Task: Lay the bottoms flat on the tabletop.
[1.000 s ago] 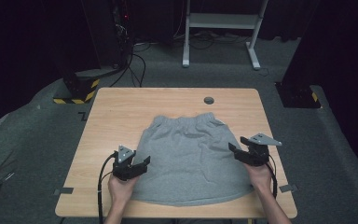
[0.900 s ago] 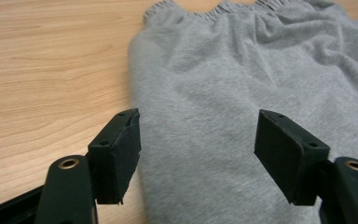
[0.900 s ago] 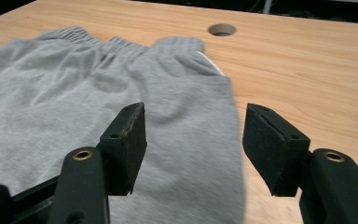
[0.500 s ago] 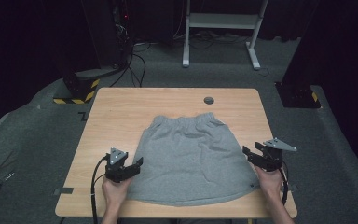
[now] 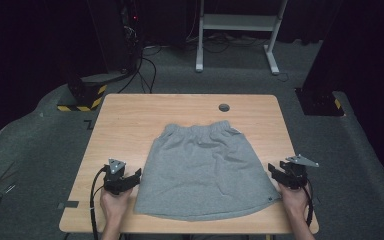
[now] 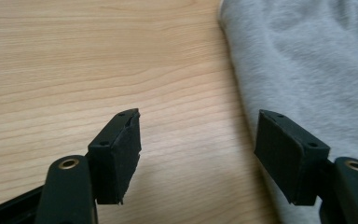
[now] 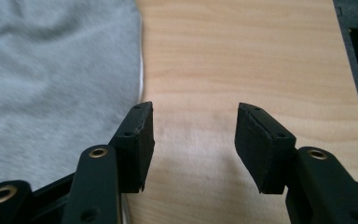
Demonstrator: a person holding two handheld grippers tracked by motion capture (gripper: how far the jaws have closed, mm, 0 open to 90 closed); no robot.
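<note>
Near the table's front edge, the left gripper [image 5: 136, 176] hovers with jaws apart and nothing between them, just beside the grey skirt [image 5: 205, 170]. Opposite, the right gripper [image 5: 273, 172] has jaws apart over bare wood, just been closing. No readable writing shows on the skirt, spread flat on the table [image 5: 130, 120].

High view down over the whole table [image 5: 130, 115]; both gripper views close, low over its near edge.

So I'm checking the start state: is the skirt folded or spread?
Spread. The skirt lies flat in one layer on the table, waistband far, hem near, no fold showing.
</note>
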